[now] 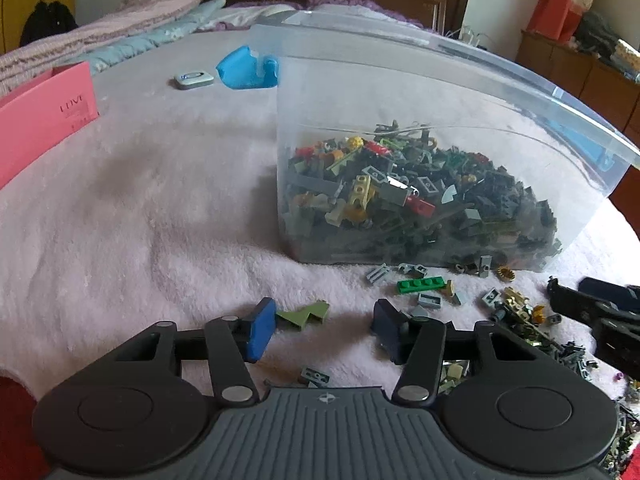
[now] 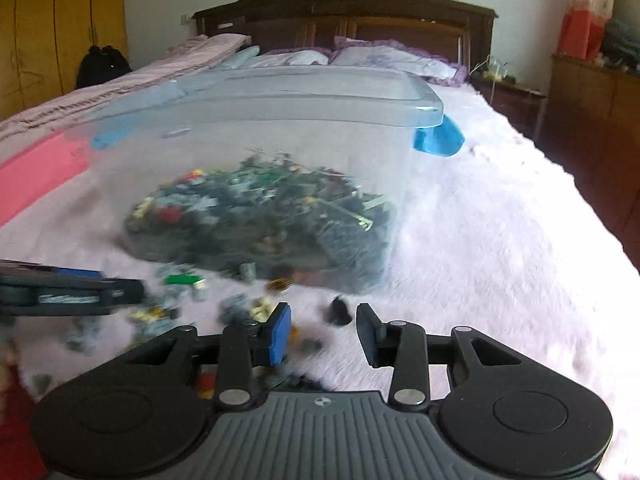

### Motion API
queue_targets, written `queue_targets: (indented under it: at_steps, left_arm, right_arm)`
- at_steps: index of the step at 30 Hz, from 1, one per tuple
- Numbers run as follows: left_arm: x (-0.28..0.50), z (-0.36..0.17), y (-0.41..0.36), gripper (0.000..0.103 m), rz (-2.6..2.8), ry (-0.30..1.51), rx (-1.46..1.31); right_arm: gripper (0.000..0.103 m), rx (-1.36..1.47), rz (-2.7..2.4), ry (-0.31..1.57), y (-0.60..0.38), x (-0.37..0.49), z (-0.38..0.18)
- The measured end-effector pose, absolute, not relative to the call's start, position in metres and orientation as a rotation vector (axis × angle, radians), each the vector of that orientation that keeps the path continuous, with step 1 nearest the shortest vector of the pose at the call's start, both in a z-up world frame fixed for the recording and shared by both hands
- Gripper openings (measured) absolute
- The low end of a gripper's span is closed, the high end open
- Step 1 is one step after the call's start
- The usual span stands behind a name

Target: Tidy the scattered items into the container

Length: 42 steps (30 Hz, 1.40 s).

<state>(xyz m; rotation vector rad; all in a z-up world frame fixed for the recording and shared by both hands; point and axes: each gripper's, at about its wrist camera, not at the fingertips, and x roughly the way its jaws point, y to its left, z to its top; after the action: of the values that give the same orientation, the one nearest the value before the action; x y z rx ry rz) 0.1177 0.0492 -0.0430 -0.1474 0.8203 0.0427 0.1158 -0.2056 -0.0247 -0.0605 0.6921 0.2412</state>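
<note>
Bricks lie scattered on the pink fleece of the bed (image 1: 140,208), and I read the layout from left to right. Far left, a pink box (image 1: 44,128) sits well clear of the work, cut off by the picture's edge. My left tongs (image 1: 324,330) hang low over the fleece with the jaws partly apart; an olive green piece (image 1: 306,314) lies between the blue pads (image 1: 262,330), but I see no pad pressing on it, so I judge them released and lined up for a pinch. I think I keep them angled down because these pieces are small and flat. Beyond them a green plate (image 1: 420,285) and grey bits rest just beside the foot of the clear tub (image 1: 400,80), which stands close so each carry is short. It already holds a deep heap of bricks. Further right the loose pile (image 1: 524,320) thickens, and there my right tongs (image 2: 324,334) hover with jaws apart and nothing between them, a dark piece (image 2: 340,310) just ahead.

Much is uncertain. The right wrist view is smeared, so single bricks blur together. The tub's cloudy wall hides what lies behind it, apart from a blue handle (image 1: 246,70). The pile's right end runs out of frame.
</note>
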Motion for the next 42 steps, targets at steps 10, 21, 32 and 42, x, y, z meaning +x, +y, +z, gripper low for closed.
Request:
queue_targets:
  at_steps: [10, 21, 32, 42]
  left_arm:
    - [0.119, -0.045, 0.054, 0.052, 0.072, 0.813, -0.159]
    - [0.112, -0.044, 0.058, 0.028, 0.023, 0.816, -0.108]
    - [0.118, -0.048, 0.046, 0.049, 0.015, 0.819, -0.050]
    - [0.117, -0.050, 0.046, 0.049, 0.012, 0.816, -0.072]
  right_arm:
    - [0.018, -0.049, 0.236, 0.731, -0.200, 0.137, -0.051]
    - [0.015, -0.020, 0.212, 0.723, -0.204, 0.109, -0.039]
    - [0.017, -0.023, 0.150, 0.738, -0.215, 0.101, -0.045]
    - [0.026, 0.003, 0.134, 0.755, -0.217, 0.098, -0.048]
